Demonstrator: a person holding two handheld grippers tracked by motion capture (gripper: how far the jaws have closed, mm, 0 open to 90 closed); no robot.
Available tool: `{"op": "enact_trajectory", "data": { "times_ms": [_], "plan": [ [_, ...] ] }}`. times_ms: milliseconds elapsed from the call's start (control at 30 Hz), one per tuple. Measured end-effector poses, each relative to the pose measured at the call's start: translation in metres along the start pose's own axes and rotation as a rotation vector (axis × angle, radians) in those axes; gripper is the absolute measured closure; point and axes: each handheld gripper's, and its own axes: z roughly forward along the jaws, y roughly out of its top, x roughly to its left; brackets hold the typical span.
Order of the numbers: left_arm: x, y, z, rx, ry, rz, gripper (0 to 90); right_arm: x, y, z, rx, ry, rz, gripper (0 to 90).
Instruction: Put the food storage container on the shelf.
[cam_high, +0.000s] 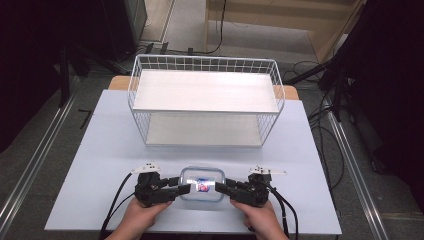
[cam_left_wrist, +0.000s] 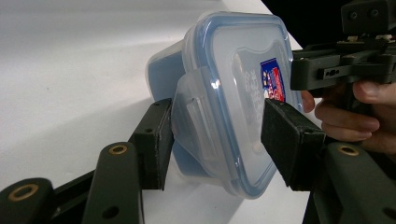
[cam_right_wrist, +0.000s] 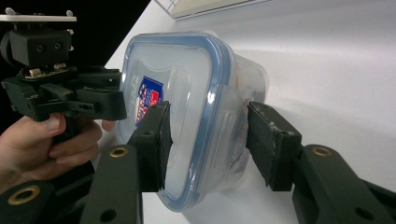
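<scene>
A clear plastic food container (cam_high: 202, 184) with a blue-rimmed snap lid is sitting on the white table (cam_high: 100, 165), near the person's edge and well in front of the white wire shelf rack (cam_high: 205, 97). A small red-and-blue label (cam_high: 203, 185) marks the lid centre.

Left gripper (cam_high: 184, 189) is coming in from the container's left end, right gripper (cam_high: 219, 187) from its right end — each one is straddling a short side. In the left gripper view the container (cam_left_wrist: 224, 102) is lying between the two jaws; the pad on the lid side (cam_left_wrist: 285, 135) looks to be touching the lid, while the other pad (cam_left_wrist: 159, 135) is sitting at the folded latch flap (cam_left_wrist: 196, 116). Contact looks light; I am reading this as closed on the container, not a hard clench.

In the right gripper view the container (cam_right_wrist: 187, 112) is again bracketed: one pad (cam_right_wrist: 156, 140) is pressing on the lid, the other (cam_right_wrist: 268, 140) is resting against the side latch (cam_right_wrist: 229, 128) with perhaps a sliver of gap. Judgement — grasping, loosely.

Why two grippers at opposite ends: the tub is wide and smooth, so one pinch at an edge would let it swing. Holding both latch ends is keeping it level, probably for a lift toward the rack, or for working the latches. Which one, the frames are not settling.
</scene>
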Motion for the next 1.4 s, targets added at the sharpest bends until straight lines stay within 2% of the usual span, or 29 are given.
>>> {"op": "enact_trajectory", "data": {
  "times_ms": [67, 133, 200, 433, 867, 1033, 1300, 1400],
  "plan": [
    [0.0, 0.0, 0.0, 0.003, 0.001, 0.003, 45.2, 0.0, -0.001, 0.0, 0.004, 0.0, 0.006, 50.1],
    [-0.001, -0.001, 0.0, 0.006, 0.007, 0.004, 44.9, 0.002, -0.003, 0.004, 0.027, -0.002, 0.002, 44.3],
    [0.0, -0.002, -0.001, 0.005, 0.001, 0.0, 44.4, 0.003, -0.007, 0.005, 0.022, -0.011, -0.003, 45.7],
    [-0.002, -0.002, -0.003, -0.001, 0.0, 0.009, 47.2, 0.001, -0.006, -0.001, 0.032, 0.015, 0.027, 51.5],
    [-0.008, -0.006, -0.004, -0.037, 0.034, 0.062, 49.8, 0.002, -0.006, -0.003, 0.01, 0.013, -0.009, 53.7],
    [-0.01, -0.007, -0.004, -0.061, 0.051, 0.086, 49.5, 0.006, -0.004, -0.004, -0.015, -0.012, -0.064, 53.6],
    [-0.017, -0.006, -0.01, -0.139, 0.066, 0.125, 49.1, 0.018, -0.002, -0.008, -0.076, -0.029, -0.145, 53.5],
    [-0.022, -0.006, -0.013, -0.168, 0.077, 0.153, 48.6, 0.023, -0.001, -0.01, -0.101, -0.034, -0.174, 53.4]
  ]
}}
